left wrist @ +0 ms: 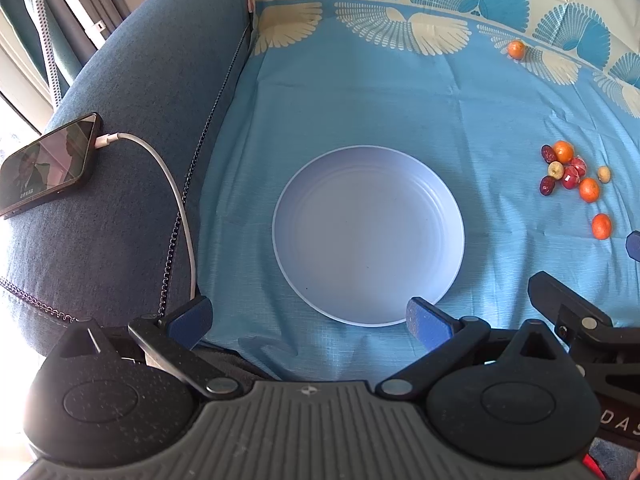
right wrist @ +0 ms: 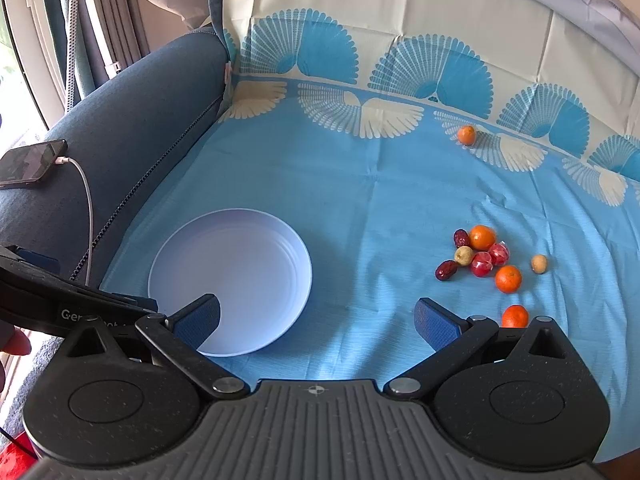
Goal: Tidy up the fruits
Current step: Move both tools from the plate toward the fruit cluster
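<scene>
Four small glossy oranges (right wrist: 508, 278), plate (right wrist: 192, 240) bare.

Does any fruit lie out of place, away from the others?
Yes. One orange sits alone at the far edge of the blue cloth, well apart from the fruit cluster. The plate holds nothing yet. Nothing looks spilled or damaged.

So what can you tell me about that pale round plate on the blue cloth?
The plate is round, pale lilac-blue, smooth and matte like plastic, with faint concentric rings inside and a low raised rim. It holds nothing. It lies flat on the blue patterned cloth, close to the sofa arm. The fruits lie apart from it, to its right. No tool touches it.
</scene>
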Motion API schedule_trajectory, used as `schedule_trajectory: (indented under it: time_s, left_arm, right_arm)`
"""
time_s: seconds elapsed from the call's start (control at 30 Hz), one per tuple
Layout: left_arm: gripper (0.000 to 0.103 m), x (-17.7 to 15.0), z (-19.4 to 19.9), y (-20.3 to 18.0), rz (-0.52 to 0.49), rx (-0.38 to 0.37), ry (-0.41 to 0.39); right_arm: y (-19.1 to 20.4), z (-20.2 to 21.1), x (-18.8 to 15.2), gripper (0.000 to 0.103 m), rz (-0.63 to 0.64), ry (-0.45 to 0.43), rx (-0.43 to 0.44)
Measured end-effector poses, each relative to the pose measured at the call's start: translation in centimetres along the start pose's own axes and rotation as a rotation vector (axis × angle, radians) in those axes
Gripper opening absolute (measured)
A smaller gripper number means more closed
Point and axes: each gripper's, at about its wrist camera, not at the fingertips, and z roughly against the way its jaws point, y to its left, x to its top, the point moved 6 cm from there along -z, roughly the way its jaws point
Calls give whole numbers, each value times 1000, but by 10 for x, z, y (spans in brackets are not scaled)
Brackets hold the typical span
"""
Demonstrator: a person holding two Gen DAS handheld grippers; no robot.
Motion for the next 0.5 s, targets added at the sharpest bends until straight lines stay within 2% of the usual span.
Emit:
schedule_trajectory:
  time_s: [0.5]
  left_arm:
    - [103,1,8,2,20,-12,8]
  right_arm:
    - [-1,7,1,102,-11,-14,16]
